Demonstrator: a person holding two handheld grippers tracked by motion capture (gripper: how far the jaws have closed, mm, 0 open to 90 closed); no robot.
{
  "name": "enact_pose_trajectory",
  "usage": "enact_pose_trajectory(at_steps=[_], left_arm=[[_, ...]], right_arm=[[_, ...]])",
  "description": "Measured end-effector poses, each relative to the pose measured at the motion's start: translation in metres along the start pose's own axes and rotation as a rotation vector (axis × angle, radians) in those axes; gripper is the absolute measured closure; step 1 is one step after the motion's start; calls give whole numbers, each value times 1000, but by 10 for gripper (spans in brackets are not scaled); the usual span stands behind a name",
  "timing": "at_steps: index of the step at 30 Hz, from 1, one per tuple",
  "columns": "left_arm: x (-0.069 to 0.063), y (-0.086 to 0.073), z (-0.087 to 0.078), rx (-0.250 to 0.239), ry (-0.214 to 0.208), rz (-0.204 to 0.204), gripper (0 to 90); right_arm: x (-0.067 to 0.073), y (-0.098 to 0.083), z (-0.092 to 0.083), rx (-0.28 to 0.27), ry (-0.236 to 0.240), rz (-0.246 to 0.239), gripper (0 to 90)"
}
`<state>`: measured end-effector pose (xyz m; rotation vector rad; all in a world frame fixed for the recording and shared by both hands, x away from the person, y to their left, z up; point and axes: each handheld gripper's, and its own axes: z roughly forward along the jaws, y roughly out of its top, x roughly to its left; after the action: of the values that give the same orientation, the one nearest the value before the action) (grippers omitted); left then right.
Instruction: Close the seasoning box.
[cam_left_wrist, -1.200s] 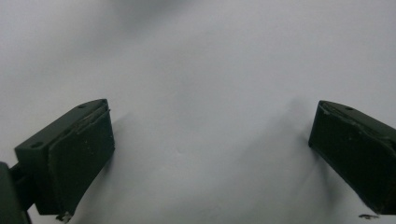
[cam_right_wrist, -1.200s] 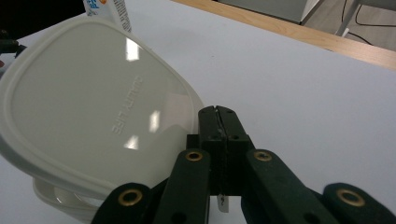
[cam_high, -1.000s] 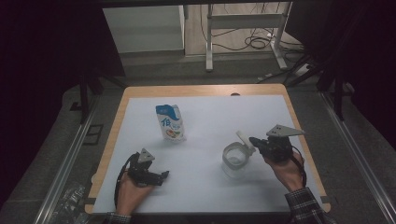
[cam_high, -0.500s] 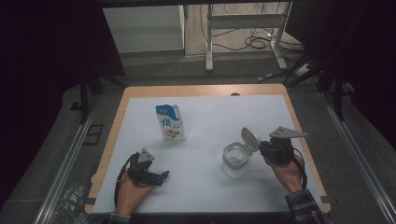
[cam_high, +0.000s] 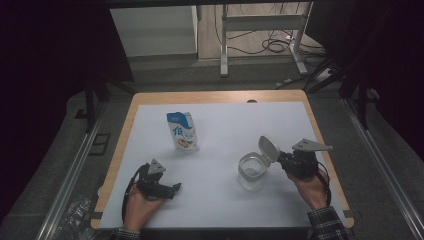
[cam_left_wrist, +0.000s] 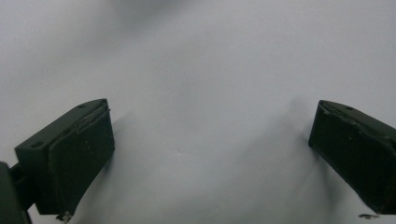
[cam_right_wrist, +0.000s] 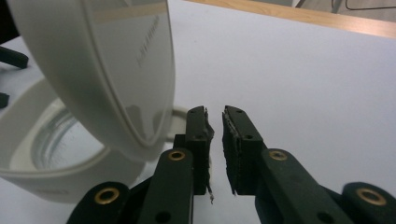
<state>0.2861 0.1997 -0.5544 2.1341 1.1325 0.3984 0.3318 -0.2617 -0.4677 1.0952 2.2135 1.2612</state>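
A clear round container stands on the white sheet at the right, its white hinged lid tipped up and open. My right gripper is just right of the lid's hinge. In the right gripper view the lid rises at the left over the container's rim. There my right gripper has just been opening; its jaws stand a narrow gap apart with nothing between them. My left gripper rests at the front left, and in its own view it is open wide over bare sheet.
A blue and white pouch stands upright left of centre, apart from both grippers. The wooden table shows as a border around the white sheet. A metal stand and cables are on the floor beyond the far edge.
The container's lid has swung up from nearly flat to standing open. The right gripper has shifted slightly beside it. The left hand has not moved.
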Motion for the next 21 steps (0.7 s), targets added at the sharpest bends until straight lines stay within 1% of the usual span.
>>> enact_pose_trajectory(at_steps=[3, 5, 9, 17, 21], left_arm=[[0, 0, 0, 0, 0, -1, 2], [0, 0, 0, 1, 1, 0, 2], [0, 0, 0, 2, 1, 0, 2], [0, 0, 0, 0, -2, -8, 2], [0, 0, 0, -1, -1, -8, 2]], right_arm=[[0, -4, -1, 6, -10, -1, 776], [0, -9, -3, 16, -36, -12, 744], [1, -14, -5, 32, -61, -29, 687], [-1, -25, -4, 80, -81, -35, 570], [-2, -31, 0, 119, -100, -48, 512]])
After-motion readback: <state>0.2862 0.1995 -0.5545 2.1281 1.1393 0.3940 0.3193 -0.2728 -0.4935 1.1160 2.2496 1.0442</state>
